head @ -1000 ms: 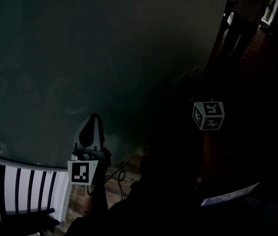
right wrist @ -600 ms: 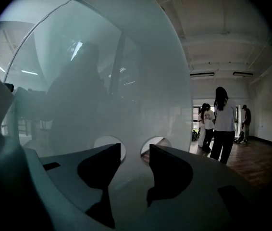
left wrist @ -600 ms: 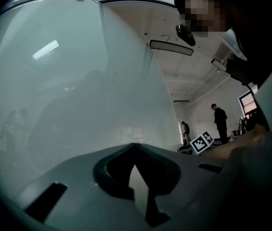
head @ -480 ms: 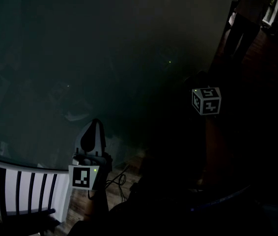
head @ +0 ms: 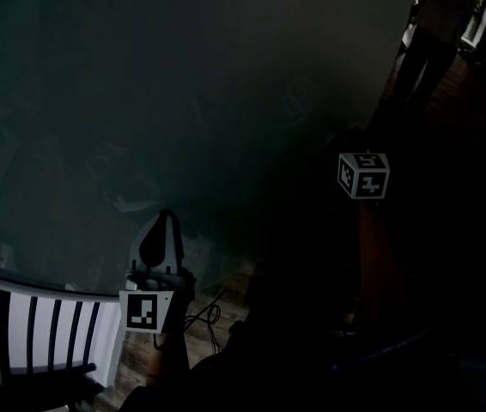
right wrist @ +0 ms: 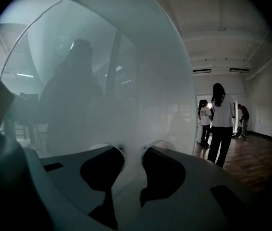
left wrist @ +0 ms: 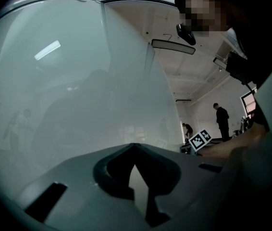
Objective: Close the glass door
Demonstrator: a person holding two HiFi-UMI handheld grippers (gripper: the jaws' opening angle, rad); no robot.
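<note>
The right hand-held gripper point(right wrist: 132, 150) has its 2 jaws apart, with a clear gap between them. They have just been closing a little, and nothing is gripped. Only the frosted face of the glass door point(right wrist: 126, 81) shows through the gap. Both tips sit right up at the glass, each with a rounded reflection at its end. Whether they actually press on the pane cannot be told.

The left hand-held gripper point(left wrist: 133, 146) has its jaws together at the tips, with nothing between them. It points level at the same pane, close to the glass and lower down in the head view than the right one.

In the head view the scene is very dark. The right one shows mainly by its marker cube point(head: 363, 175), near the door's right edge. The left one stands out pale against the door's lower part.

The glass door fills most of every view as a wide, milky, grey-green sheet. Dim reflections of ceiling lights and a dark figure lie in it. Its right edge runs down beside an open room.

Below the left hand-held gripper in the head view are a white frame with dark slats point(head: 45, 316) and a thin cable point(head: 204, 312) on the wooden floor point(right wrist: 251, 162).

Beyond the door's edge a person in a white top point(right wrist: 220, 124) stands on that floor, with 2 more people point(right wrist: 204, 121) further back.
</note>
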